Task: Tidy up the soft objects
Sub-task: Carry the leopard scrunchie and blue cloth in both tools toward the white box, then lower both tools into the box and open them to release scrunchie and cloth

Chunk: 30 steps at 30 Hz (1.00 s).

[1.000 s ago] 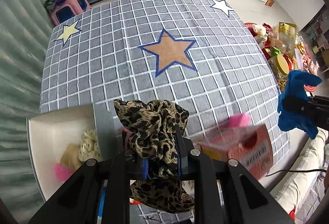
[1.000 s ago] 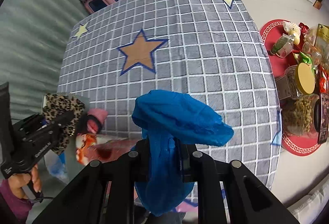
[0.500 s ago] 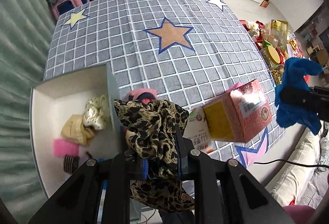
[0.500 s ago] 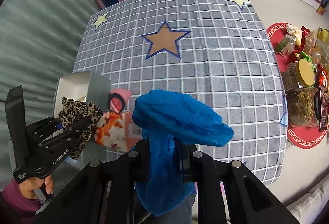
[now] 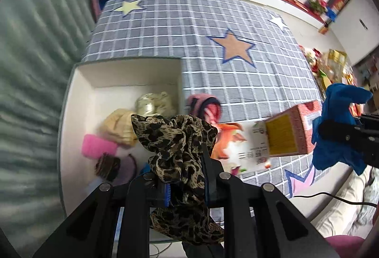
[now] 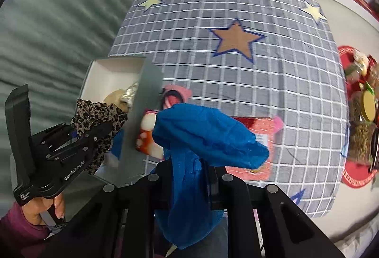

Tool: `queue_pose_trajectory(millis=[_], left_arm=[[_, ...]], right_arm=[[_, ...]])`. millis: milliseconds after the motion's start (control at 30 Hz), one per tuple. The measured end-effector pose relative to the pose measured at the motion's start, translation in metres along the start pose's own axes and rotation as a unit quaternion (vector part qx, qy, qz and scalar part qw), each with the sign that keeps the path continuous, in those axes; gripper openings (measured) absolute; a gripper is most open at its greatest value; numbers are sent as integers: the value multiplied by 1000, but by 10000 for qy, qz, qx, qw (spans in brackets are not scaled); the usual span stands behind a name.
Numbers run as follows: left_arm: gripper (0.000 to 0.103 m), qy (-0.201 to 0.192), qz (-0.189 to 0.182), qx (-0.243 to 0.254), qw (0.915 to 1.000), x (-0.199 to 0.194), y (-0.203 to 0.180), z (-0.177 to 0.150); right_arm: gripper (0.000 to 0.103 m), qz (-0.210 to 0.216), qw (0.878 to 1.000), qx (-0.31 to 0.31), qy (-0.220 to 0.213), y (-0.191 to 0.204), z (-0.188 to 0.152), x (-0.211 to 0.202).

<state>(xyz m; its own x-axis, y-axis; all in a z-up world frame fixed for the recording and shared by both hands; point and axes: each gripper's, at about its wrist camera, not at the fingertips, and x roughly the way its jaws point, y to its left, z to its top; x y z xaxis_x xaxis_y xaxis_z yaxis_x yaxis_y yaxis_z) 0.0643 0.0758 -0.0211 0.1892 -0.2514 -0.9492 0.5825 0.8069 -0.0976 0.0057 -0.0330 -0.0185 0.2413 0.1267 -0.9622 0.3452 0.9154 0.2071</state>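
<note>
While the left gripper [image 5: 182, 175] clamped a leopard-print scrunchie [image 5: 175, 137] just above the open white box [image 5: 78, 82] — soft items already lay inside — a clean drop meant centring past its wall before letting go. To its right, the right gripper [image 6: 189, 175] pinched a blue cloth [image 6: 208, 137] over the checked tablecloth [image 6: 236, 68].

My leopard scrunchie [image 5: 178, 139] hides the box's [image 5: 78, 82] near corner; the pink carton [image 6: 251, 139] is blurred, half behind my blue cloth [image 6: 203, 137].
</note>
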Motion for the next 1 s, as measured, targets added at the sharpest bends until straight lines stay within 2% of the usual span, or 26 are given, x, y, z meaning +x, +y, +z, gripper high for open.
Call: queue_pose_trajectory(millis=[467,700,1000], left_arm=[[21,-131,501,-1059,9930,-9,83,-20],[21,-125,608,-1287,9897,-8,103,-24],[21,-98,678,-1439,9872,-2,113,-20]], right_arm=[[19,252,9915,-1253,254,105,30,35],[19,353,9845,-1688,326,148,41,52],[19,393,9789,-1962,409,182,56,70]])
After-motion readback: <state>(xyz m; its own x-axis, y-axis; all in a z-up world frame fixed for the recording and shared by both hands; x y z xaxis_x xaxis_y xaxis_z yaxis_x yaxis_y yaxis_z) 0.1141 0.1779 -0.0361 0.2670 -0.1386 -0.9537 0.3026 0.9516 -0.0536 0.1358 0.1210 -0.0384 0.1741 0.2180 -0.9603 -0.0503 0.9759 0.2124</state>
